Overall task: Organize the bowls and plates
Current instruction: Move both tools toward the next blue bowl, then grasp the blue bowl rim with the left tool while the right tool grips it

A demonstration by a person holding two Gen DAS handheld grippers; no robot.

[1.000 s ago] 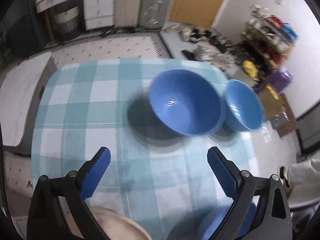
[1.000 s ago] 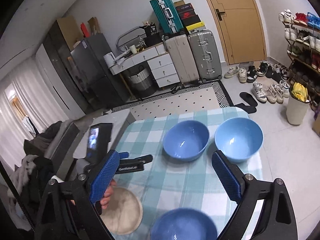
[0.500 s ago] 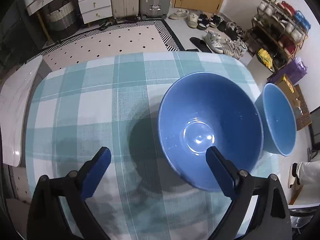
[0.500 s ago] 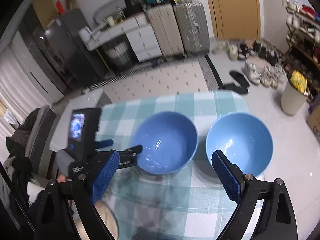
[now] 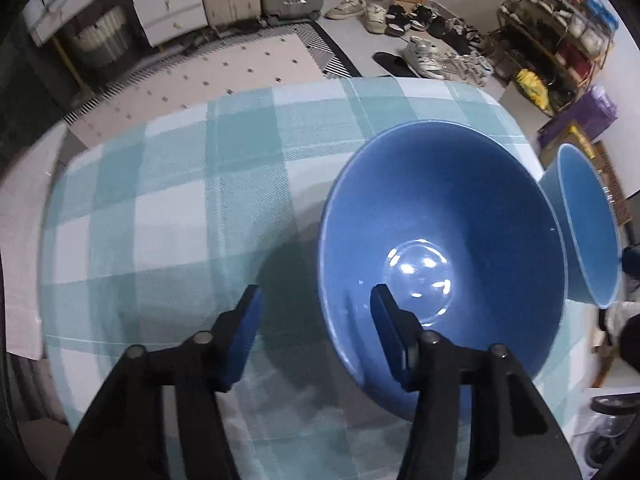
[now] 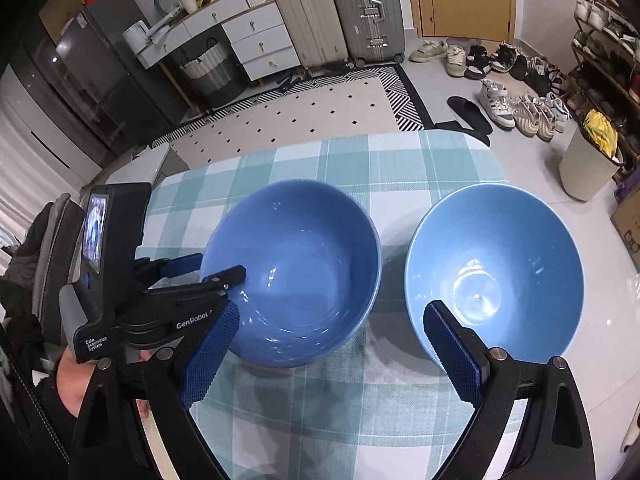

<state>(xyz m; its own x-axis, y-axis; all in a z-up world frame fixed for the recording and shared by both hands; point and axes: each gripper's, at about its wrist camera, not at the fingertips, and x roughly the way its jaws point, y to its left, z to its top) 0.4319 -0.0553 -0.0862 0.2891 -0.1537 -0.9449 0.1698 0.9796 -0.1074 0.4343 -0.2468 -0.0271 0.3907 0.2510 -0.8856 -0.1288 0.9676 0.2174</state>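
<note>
The left wrist view is aimed steeply down, close over the dark blue bowl (image 5: 440, 256) at 3 o'clock; the right wrist view is set higher and further back, sharing both bowls and the checked tablecloth (image 6: 400, 160)

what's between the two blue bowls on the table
Nothing but a narrow strip of checked tablecloth, in shadow, separates the darker bowl from the lighter bowl; the right wrist view shows it.

Two bowls sit side by side on the surface (image 6: 400, 160), near bowl (image 6: 296, 272) mid-frame and far bowl (image 6: 496, 272) to its right. The left claw (image 6: 212, 268) straddles the near bowl's left rim.
</note>
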